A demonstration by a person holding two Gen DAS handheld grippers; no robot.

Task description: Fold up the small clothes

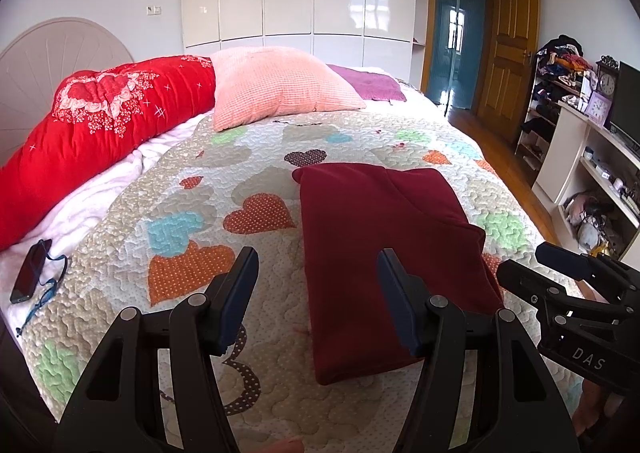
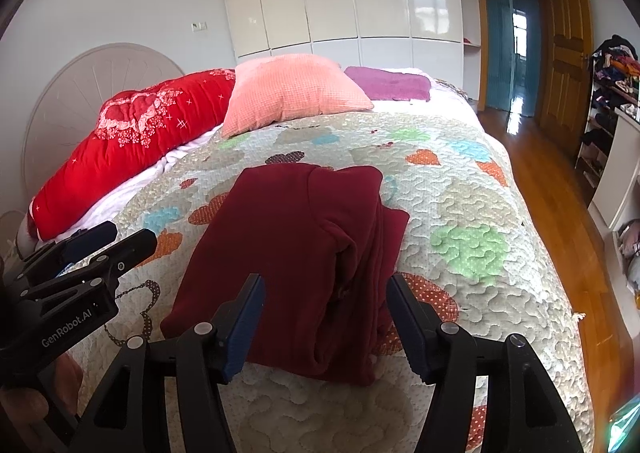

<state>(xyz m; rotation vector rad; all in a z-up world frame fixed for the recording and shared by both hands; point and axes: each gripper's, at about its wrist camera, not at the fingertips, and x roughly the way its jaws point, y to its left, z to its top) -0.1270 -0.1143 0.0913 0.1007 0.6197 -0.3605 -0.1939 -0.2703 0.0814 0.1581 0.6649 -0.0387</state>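
Observation:
A dark red garment (image 1: pixel 380 253) lies folded into a long rectangle on the heart-patterned quilt (image 1: pixel 200 213); it also shows in the right wrist view (image 2: pixel 296 253), with layered folds along its right side. My left gripper (image 1: pixel 316 265) is open and empty, held above the quilt at the garment's near left edge. My right gripper (image 2: pixel 324 289) is open and empty, just above the garment's near end. Each gripper shows in the other's view, the right one (image 1: pixel 532 257) beside the garment's right edge, the left one (image 2: pixel 120 237) to its left.
A red bolster (image 1: pixel 100 125), a pink pillow (image 1: pixel 276 89) and a purple cloth (image 1: pixel 368 85) lie at the head of the bed. A phone with a blue cord (image 1: pixel 30 273) lies at the left edge. Shelves (image 1: pixel 592 157) and a wooden floor (image 2: pixel 560 193) are on the right.

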